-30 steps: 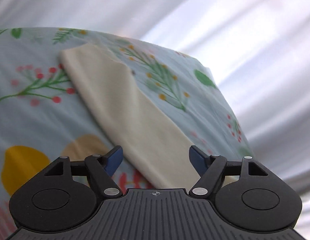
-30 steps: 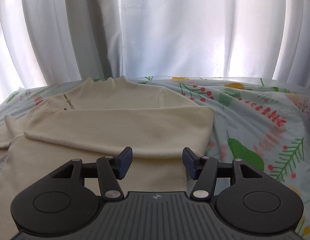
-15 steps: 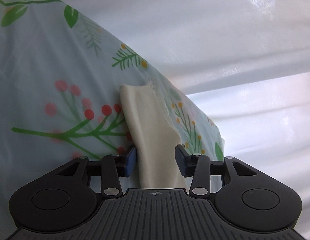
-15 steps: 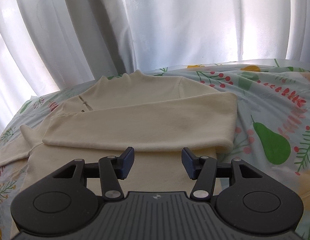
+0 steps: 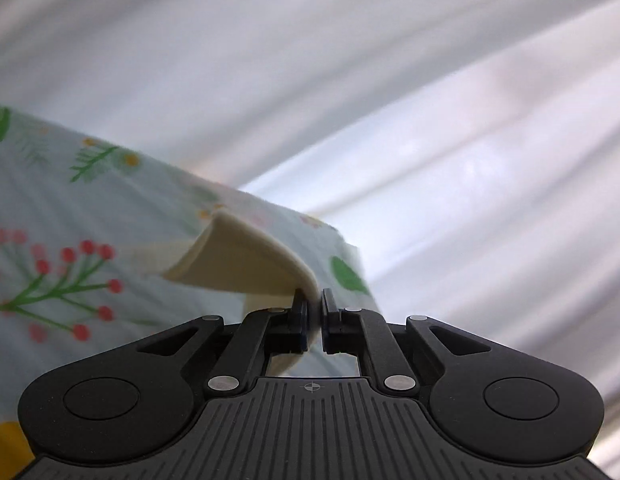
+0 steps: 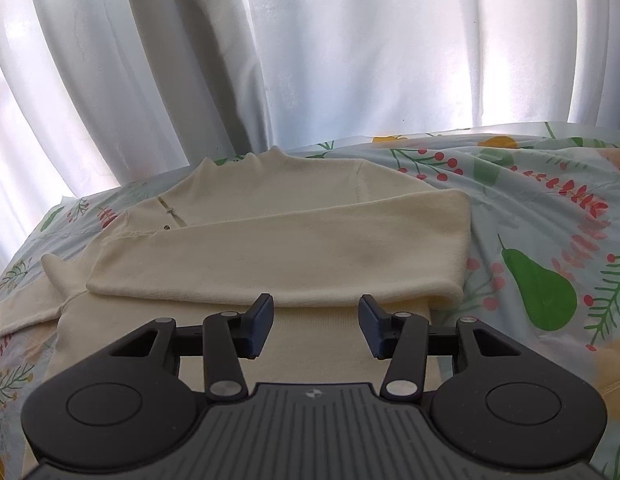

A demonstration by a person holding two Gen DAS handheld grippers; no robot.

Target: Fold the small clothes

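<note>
Left wrist view shows the left gripper (image 5: 315, 312) pinched tight on one cream sleeve (image 5: 246, 264) lifted at eleven o'clock off the one floral sheet (image 5: 50, 208), while the right gripper (image 6: 315, 326), narrowing yet empty, hovers over the one cream top (image 6: 278, 256).

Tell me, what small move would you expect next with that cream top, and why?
Probably the left gripper carries the sleeve it has just closed on across the cream top. One sleeve already lies folded over the body, and this one is pinched and lifted off the floral sheet.
</note>
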